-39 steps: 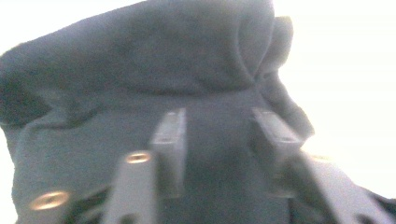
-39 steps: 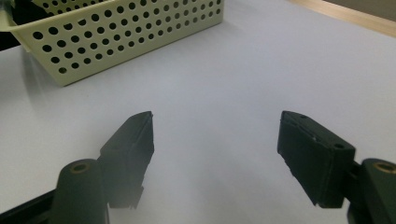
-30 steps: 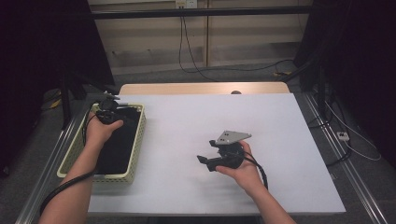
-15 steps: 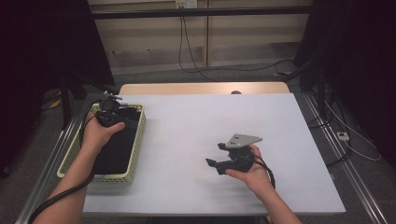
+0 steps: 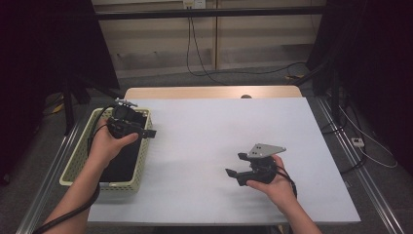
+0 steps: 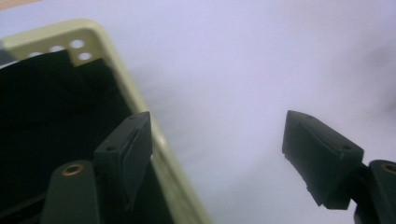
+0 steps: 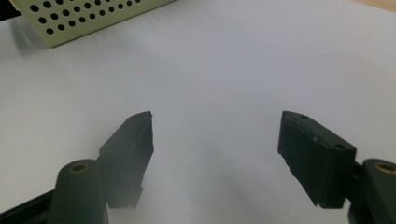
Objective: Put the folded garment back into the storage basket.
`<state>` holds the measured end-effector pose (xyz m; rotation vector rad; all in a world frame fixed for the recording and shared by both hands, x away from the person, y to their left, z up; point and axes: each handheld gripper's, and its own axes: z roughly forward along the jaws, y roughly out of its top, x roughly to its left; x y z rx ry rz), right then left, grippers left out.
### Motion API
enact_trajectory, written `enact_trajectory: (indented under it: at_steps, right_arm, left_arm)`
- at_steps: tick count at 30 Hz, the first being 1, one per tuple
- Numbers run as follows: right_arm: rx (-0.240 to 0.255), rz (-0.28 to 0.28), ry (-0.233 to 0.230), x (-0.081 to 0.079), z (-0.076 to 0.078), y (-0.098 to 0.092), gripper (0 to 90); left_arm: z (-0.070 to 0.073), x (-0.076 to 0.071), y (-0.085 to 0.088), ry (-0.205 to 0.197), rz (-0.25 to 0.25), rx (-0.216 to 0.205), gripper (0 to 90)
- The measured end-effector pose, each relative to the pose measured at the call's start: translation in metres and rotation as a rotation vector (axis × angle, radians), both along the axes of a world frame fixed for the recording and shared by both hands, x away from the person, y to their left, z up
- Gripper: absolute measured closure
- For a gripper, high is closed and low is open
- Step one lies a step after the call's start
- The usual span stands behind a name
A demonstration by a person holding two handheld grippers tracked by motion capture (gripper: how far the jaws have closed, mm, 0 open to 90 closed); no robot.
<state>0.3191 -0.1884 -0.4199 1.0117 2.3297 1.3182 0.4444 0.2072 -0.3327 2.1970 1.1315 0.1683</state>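
A pale yellow perforated basket (image 5: 78, 151) stands at the table's left edge with a black cloth-like thing (image 5: 122, 161) lying in it. My left gripper (image 5: 146, 130) hovers over the basket's far right corner and points right. In the left gripper view its jaws have just been opening; the left gripper (image 6: 217, 121) is open with nothing gripped, and below it lie the basket rim (image 6: 126, 79) and the black contents (image 6: 51, 102). My right gripper (image 5: 234, 164) is held over the white table at the near right, pointing left. The right gripper (image 7: 217, 116) is open with nothing between its jaws.
The white table top (image 5: 219, 126) spreads between the two hands. The basket's perforated wall (image 7: 84, 18) shows far off in the right gripper view. A wooden strip (image 5: 209, 92) runs along the table's far edge. Cables lie on the floor behind.
The left hand has moved right, from over the basket's middle to its right rim. The right hand has drifted right and nearer to the front edge.
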Motion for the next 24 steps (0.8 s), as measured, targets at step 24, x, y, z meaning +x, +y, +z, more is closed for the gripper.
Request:
enact_trajectory:
  at_steps: [24]
  right_arm:
    - [-0.024,-0.059,-0.001,-0.024,-0.003,-0.042,26.9]
  left_arm:
    - [-0.029,-0.063,-0.041,-0.002,-0.201,-0.073,21.6]
